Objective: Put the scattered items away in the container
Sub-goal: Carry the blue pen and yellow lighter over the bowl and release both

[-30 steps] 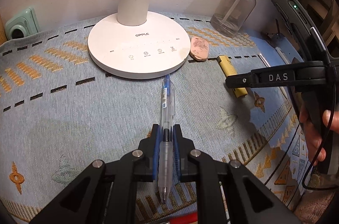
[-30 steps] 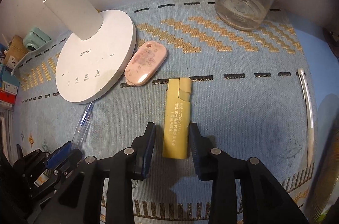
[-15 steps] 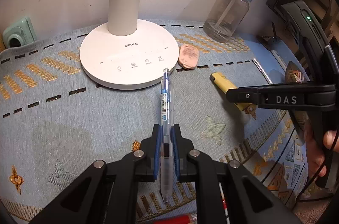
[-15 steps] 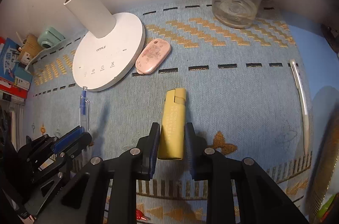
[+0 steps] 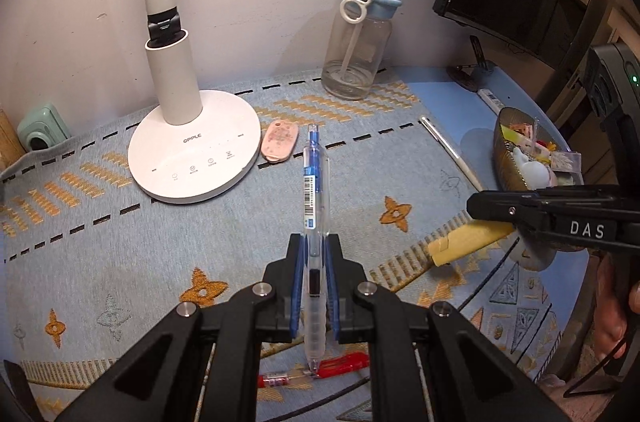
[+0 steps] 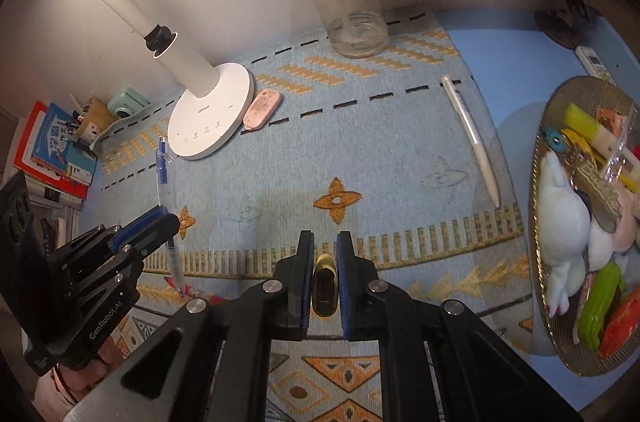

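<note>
Left gripper pinches the clear blue-capped pen; right gripper, jaws just closing, clamps the yellow rectangular lighter.

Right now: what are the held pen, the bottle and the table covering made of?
Pen: clear glossy plastic, likely; blue insides show through.
Bottle: transparent glass or hard plastic, can't tell; straw visible inside, blue lid looks plastic.
Table covering: woven fabric, matte, visible weave.

A pale blue cloth with orange zigzags, black dashes and orange flower motifs covers the tabletop. The lamp base is white, the eraser pink-speckled, the bottle clear with a light-blue lid, the pen clear and blue.
</note>
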{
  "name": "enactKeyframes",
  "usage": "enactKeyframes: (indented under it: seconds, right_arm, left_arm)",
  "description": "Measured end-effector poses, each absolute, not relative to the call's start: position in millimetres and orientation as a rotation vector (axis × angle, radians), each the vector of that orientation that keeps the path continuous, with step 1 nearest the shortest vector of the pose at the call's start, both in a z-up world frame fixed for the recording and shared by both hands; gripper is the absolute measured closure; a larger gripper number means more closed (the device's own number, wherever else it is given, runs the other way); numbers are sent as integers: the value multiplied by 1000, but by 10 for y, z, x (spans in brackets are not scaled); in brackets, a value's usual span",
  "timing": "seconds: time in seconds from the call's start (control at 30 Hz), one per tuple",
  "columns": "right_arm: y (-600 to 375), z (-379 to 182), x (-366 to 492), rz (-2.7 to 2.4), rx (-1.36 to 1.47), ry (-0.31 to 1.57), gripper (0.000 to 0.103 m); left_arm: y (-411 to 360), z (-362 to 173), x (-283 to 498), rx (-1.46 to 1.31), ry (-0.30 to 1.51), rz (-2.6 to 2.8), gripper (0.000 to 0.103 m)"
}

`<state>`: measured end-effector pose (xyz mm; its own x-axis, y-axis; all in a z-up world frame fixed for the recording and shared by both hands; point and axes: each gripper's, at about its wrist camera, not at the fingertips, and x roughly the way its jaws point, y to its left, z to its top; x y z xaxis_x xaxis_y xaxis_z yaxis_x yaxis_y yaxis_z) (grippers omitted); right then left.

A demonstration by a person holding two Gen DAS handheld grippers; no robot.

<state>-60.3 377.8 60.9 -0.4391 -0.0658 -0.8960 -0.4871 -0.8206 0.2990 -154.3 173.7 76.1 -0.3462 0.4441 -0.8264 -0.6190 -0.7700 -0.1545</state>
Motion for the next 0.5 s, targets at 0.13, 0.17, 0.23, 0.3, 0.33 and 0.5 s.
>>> enactKeyframes:
  seconds: [0.13,0.17,0.23,0.3,0.33,0.5]
  right_arm:
    - [3911,703,-313,2322,-1453,821,91]
    - [3948,734,-244,2319,-1442,837,91]
    - [4025,810,-105,2313,-1415,856,91]
    - [4118,898,35,2307,-1377,875,91]
    - [4172,952,109,2305,-1354,885,91]
    - [4504,1238,486,2291,-1217,914,91]
  left_arm:
    - [1863,832,-1373,-1214,253,2123,95]
    - [1902,853,-1337,-1208,255,2119,95]
    - [1996,910,-1263,-1192,260,2105,95]
    - [2116,981,-1188,-1167,272,2092,95]
    - [2185,1022,-1153,-1152,277,2084,95]
    - [2603,1226,-991,-1077,296,2035,95]
